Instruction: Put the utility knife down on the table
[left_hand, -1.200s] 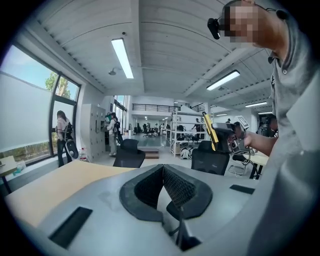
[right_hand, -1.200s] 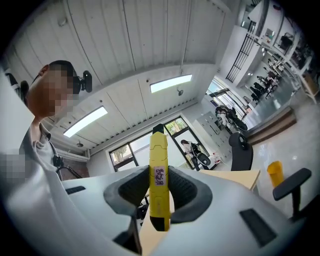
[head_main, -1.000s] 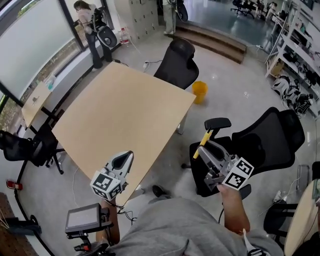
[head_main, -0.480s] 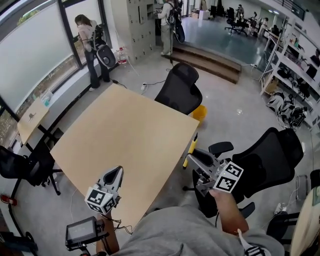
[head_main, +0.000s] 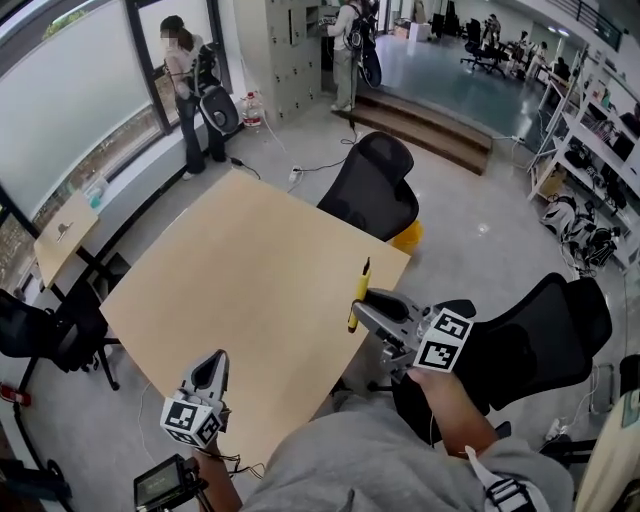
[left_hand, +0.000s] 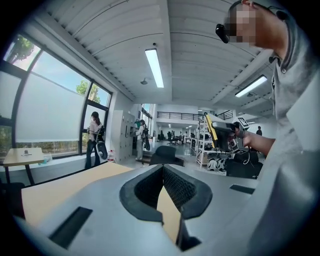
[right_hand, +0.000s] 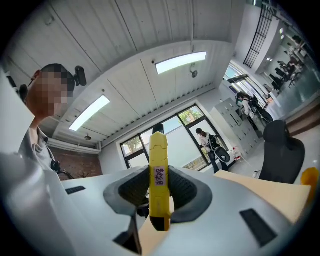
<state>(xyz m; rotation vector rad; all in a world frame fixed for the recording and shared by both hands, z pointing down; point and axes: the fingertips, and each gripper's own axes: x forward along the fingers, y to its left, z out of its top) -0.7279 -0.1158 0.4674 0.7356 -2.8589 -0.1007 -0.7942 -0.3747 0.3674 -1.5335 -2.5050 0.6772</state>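
A yellow utility knife (head_main: 356, 293) with a black tip stands nearly upright in my right gripper (head_main: 366, 300), just above the right edge of the bare tan table (head_main: 240, 260). In the right gripper view the knife (right_hand: 158, 180), with a small white label, is pinched between the dark pads of my right gripper (right_hand: 159, 200). My left gripper (head_main: 212, 368) hangs by the table's near corner, jaws together and holding nothing. The left gripper view shows its pads meeting at my left gripper (left_hand: 162, 185), with the knife (left_hand: 215, 132) far off to the right.
One black office chair (head_main: 375, 185) stands at the table's far side, another (head_main: 530, 330) to my right. A yellow bin (head_main: 408, 236) sits on the floor behind the table. A small side table (head_main: 65, 230) and a dark chair (head_main: 40, 330) stand left. People (head_main: 185, 80) stand by the window.
My right gripper has carried the knife leftward, from above the floor and chair to the table's right edge. The left gripper has dropped lower in view, toward the near corner.
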